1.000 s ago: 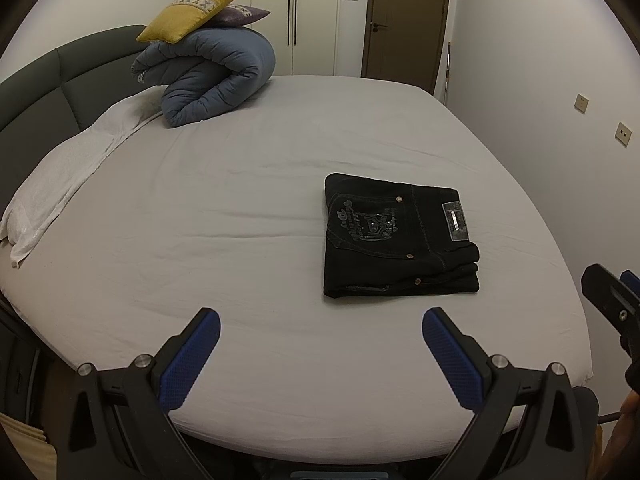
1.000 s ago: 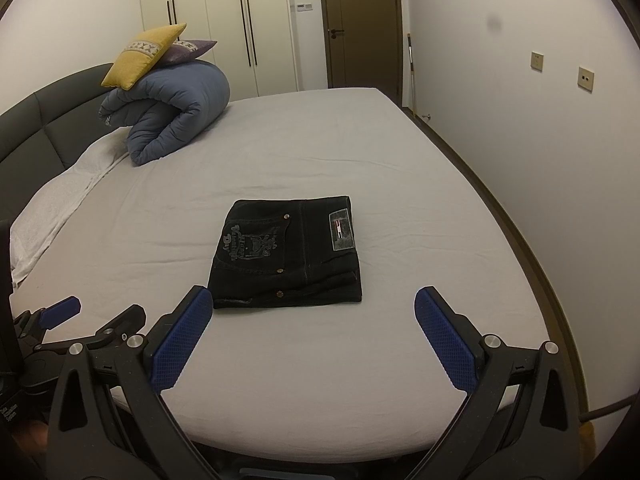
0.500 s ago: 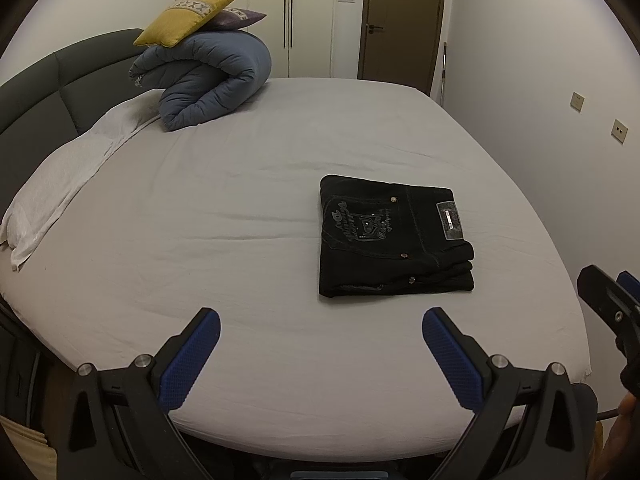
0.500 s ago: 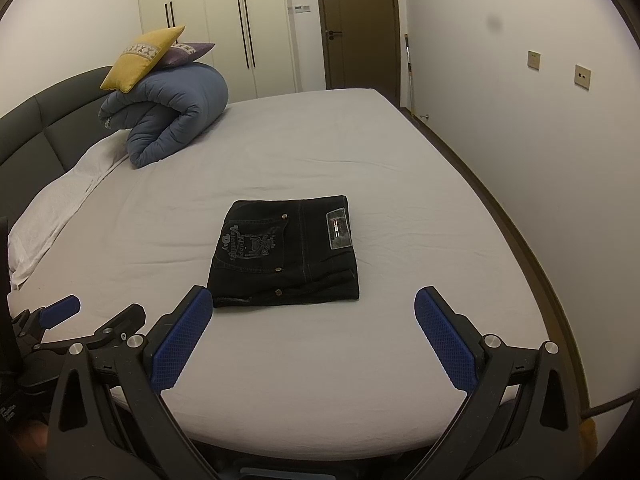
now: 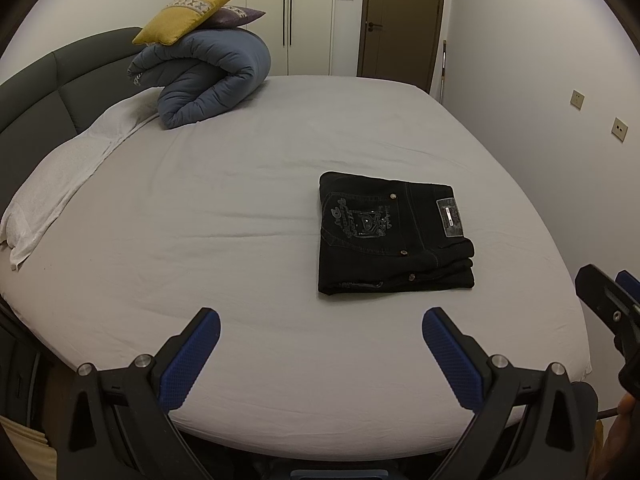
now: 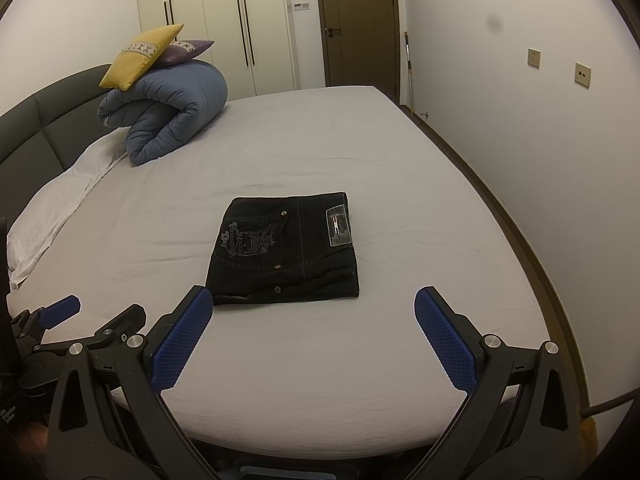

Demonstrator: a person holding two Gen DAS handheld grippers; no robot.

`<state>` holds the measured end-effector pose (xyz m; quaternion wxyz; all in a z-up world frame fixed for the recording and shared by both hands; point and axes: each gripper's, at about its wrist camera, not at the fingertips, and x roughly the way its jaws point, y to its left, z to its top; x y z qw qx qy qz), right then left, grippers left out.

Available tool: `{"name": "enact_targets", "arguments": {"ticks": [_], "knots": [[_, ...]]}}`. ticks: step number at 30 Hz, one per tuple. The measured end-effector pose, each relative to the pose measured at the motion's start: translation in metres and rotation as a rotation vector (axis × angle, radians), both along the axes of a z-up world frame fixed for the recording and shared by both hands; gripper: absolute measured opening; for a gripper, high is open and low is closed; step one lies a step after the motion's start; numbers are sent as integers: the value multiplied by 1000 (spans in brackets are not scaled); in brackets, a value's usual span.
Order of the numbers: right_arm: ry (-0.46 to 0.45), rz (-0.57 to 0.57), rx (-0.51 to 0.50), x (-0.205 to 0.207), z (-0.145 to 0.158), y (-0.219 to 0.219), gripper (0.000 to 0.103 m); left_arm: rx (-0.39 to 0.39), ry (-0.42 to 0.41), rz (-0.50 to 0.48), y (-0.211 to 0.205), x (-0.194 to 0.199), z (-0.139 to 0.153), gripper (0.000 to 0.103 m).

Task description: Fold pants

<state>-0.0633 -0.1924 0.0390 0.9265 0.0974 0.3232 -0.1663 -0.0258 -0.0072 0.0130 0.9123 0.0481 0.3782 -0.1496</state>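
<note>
Black folded pants flat on the bed, at 1 o'clock from the left gripper. Left gripper and right gripper both spread wide, holding nothing, well short of the cloth. Likely thick denim: soft but weighty, layers apt to slide, so best pinched through the whole stack at the near folded edge.

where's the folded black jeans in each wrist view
Left wrist: folded black jeans lie right of centre on the bed, beyond the open left gripper.
Right wrist: jeans near centre, ahead of the open right gripper.
Shared landmark: rolled blue duvet.
</note>
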Motion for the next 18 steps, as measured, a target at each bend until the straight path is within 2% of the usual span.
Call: {"name": "enact_targets", "arguments": {"ticks": [18], "knots": [[3, -1, 2, 0, -2, 1, 103, 3, 6, -10, 1, 1, -7, 103]]}}
